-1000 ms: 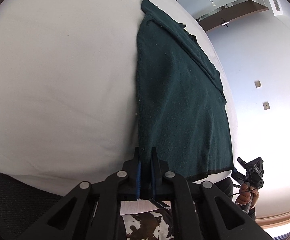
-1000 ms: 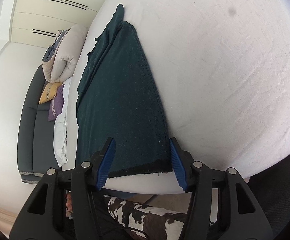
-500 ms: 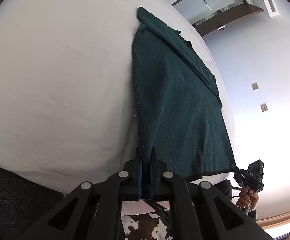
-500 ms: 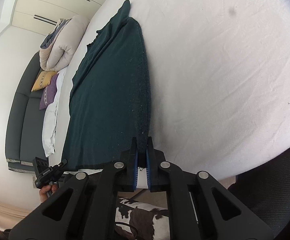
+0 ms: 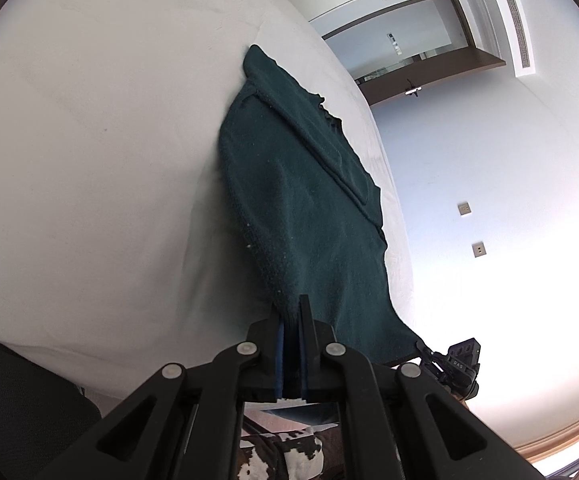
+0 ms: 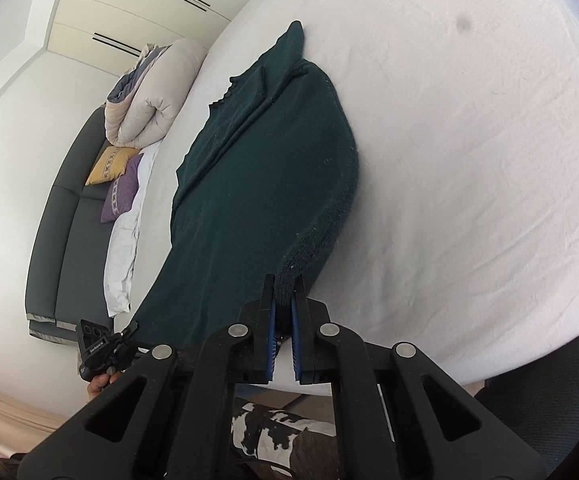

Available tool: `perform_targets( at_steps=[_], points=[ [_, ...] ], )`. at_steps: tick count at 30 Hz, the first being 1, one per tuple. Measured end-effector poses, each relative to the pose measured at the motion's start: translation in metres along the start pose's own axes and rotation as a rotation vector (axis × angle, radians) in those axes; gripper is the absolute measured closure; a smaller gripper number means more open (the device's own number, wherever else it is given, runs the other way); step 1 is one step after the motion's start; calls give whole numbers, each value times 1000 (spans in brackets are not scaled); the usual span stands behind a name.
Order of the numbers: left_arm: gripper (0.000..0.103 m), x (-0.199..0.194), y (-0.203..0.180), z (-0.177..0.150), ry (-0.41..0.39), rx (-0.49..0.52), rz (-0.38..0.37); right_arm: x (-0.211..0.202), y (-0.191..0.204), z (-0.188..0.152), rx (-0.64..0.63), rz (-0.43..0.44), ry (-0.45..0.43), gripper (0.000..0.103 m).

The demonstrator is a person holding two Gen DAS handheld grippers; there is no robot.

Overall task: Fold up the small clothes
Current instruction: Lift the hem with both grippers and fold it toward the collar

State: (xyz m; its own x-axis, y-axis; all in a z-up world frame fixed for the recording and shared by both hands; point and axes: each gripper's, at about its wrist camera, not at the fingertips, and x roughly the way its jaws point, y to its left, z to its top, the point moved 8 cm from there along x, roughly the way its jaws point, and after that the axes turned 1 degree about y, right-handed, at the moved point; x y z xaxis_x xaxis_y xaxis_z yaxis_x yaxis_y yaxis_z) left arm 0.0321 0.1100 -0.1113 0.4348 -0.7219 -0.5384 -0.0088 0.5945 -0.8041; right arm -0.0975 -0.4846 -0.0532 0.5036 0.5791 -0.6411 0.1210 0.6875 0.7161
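Observation:
A dark green knit garment (image 5: pixel 305 208) lies lengthwise on a white bed (image 5: pixel 89 140), its sleeves folded in over the body. My left gripper (image 5: pixel 292 312) is shut on the near left corner of its hem. My right gripper (image 6: pixel 284 292) is shut on the near right corner of the hem, which also shows in the right wrist view (image 6: pixel 261 184). Both corners are lifted off the bed and the near end of the garment curves up toward the grippers. Each gripper shows small at the edge of the other's view.
A rolled duvet (image 6: pixel 149 92) and yellow and purple cushions (image 6: pixel 115 176) lie on a dark sofa (image 6: pixel 61 236) beyond the bed's left side. A wall with sockets (image 5: pixel 477 248) stands to the right. A cow-pattern rug (image 6: pixel 289 432) lies below the bed's near edge.
My right gripper closed on the right hem corner. Both grippers have since lifted the near end of the garment off the bed, and its edges now curl upward.

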Motion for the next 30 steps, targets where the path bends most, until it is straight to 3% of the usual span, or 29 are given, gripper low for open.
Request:
perform_targets(
  at_steps=[6, 14, 21, 30],
  points=[
    [98, -8, -15, 36, -58, -16, -61, 0, 19, 46, 4, 33, -46, 98],
    [98, 3, -41, 102, -138, -37, -129, 24, 39, 136, 31, 28, -127, 98],
    [98, 42, -50, 183, -176, -64, -134, 63, 51, 229, 40, -2, -193, 98],
    [98, 106, -39, 278, -180, -83, -80, 127, 51, 336, 27, -98, -216, 98]
  ],
)
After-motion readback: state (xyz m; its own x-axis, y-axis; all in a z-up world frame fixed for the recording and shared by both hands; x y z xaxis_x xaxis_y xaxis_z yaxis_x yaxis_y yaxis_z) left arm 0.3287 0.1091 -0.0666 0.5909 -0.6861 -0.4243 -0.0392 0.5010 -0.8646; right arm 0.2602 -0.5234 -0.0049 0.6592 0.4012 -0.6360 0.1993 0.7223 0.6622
